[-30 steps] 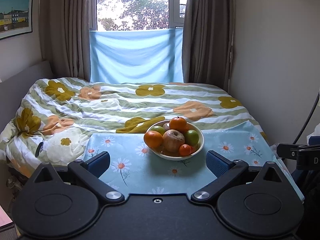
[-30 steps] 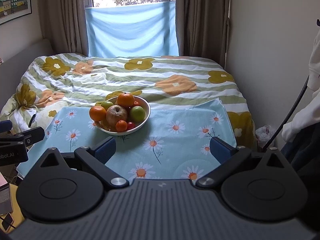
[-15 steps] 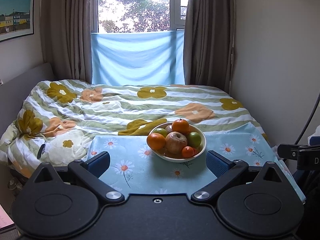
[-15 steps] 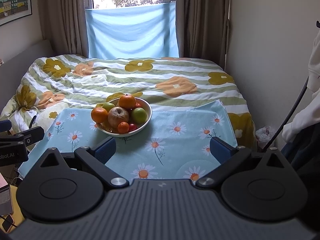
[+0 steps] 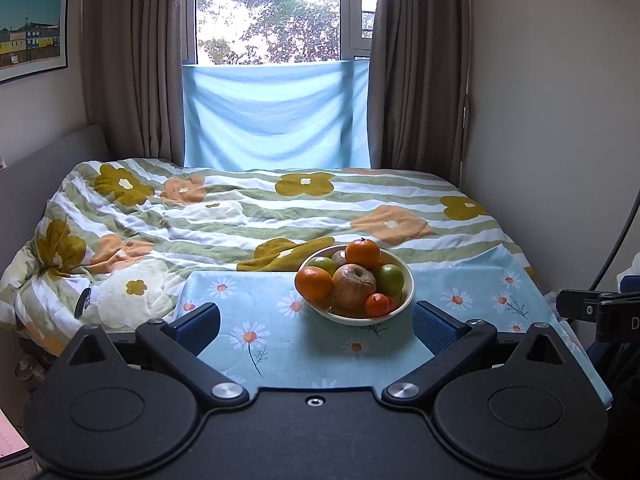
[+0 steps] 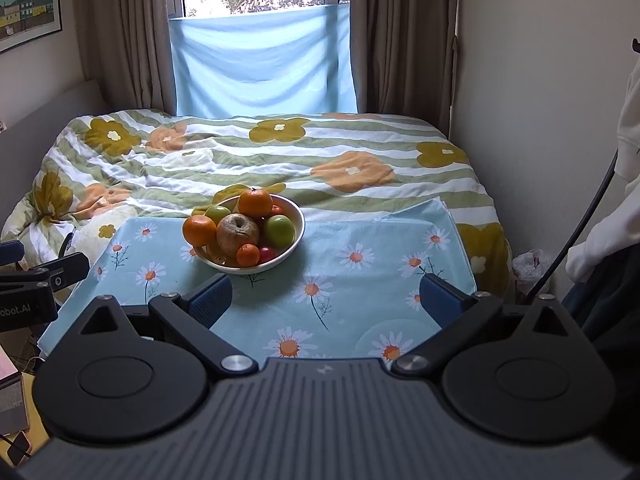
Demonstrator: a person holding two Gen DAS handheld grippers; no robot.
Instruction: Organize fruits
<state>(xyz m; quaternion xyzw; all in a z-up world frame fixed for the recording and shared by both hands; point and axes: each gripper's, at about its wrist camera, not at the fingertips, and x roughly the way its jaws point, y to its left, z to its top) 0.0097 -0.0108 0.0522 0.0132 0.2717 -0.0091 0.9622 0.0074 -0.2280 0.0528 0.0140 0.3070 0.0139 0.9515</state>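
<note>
Fingers [image 5: 434, 322] of both grippers spread, empty, bowl [image 5: 407, 294] hiding lower fruits [image 6: 239, 232], bases unseen

A home bedroom: bed with a flowered duvet [image 5: 256, 216], curtained window [image 5: 272, 12], framed picture [image 5: 32, 32] on the wall.

Left wrist view: looks forward along the left gripper [image 5: 316, 322] over the cloth [image 5: 280, 344] toward the window [image 5: 272, 12]; bowl [image 5: 409, 280] right of centre, near the right finger.
Right wrist view: looks the same way along the right gripper [image 6: 326, 300], tilted lower; bowl [image 6: 301, 222] left of centre, near the left finger.
Nearness: both low, close to the cloth's near edge.
Shared: bowl, cloth, bed [image 5: 240, 216], window, curtains; each view catches the other gripper at its edge.
</note>
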